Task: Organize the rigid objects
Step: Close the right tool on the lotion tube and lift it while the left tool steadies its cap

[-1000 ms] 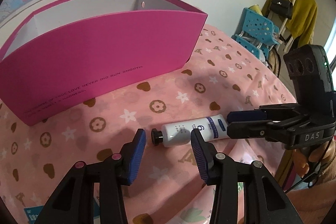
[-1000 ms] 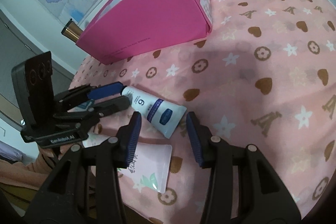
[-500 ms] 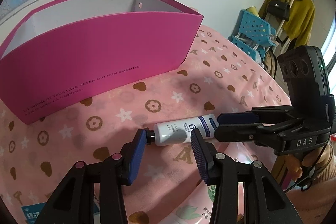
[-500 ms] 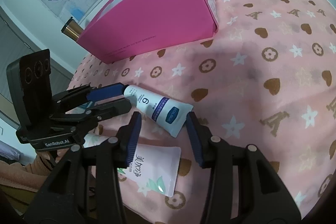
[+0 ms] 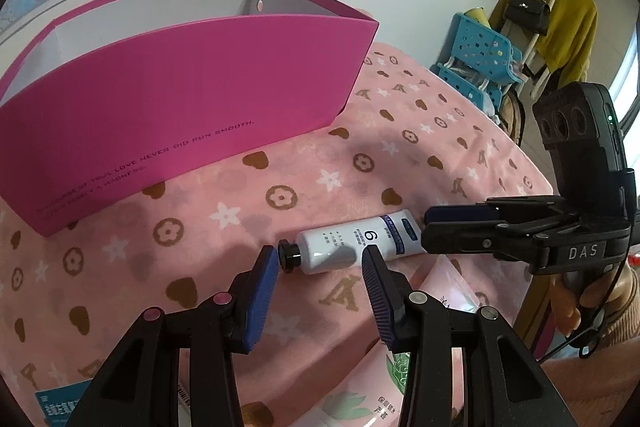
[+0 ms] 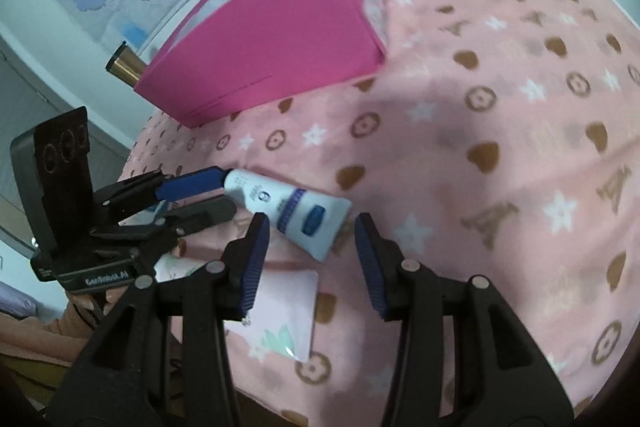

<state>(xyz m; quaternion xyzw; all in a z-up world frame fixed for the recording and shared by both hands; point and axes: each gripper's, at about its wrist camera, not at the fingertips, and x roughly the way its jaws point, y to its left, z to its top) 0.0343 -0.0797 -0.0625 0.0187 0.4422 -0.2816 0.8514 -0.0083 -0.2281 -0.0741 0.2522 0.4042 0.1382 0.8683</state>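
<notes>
A white tube (image 5: 352, 243) with a black cap and a blue band lies on the pink patterned blanket (image 5: 400, 155). My left gripper (image 5: 320, 257) is open, and the tube's cap end sits just past its tips, with the cap by the left pad. The right wrist view shows the left gripper (image 6: 228, 191) from the side at that cap end. My right gripper (image 6: 311, 223) is open around the flat crimped end of the tube (image 6: 296, 211), with small gaps at both pads. From the left wrist view, the right gripper (image 5: 427, 231) meets that end.
A tall open pink box (image 5: 192, 107) stands at the back by the wall. A pale pink pouch (image 6: 276, 311) with a leaf print lies at the blanket's near edge, under the grippers. Blue plastic stools (image 5: 480, 63) stand beyond the far right edge. A gold-tipped cylinder (image 6: 124, 69) pokes out behind the box.
Very little. Both grippers stay at the tube's two ends, and the tube lies where it was. The right gripper has edged slightly closer to the crimped end.
</notes>
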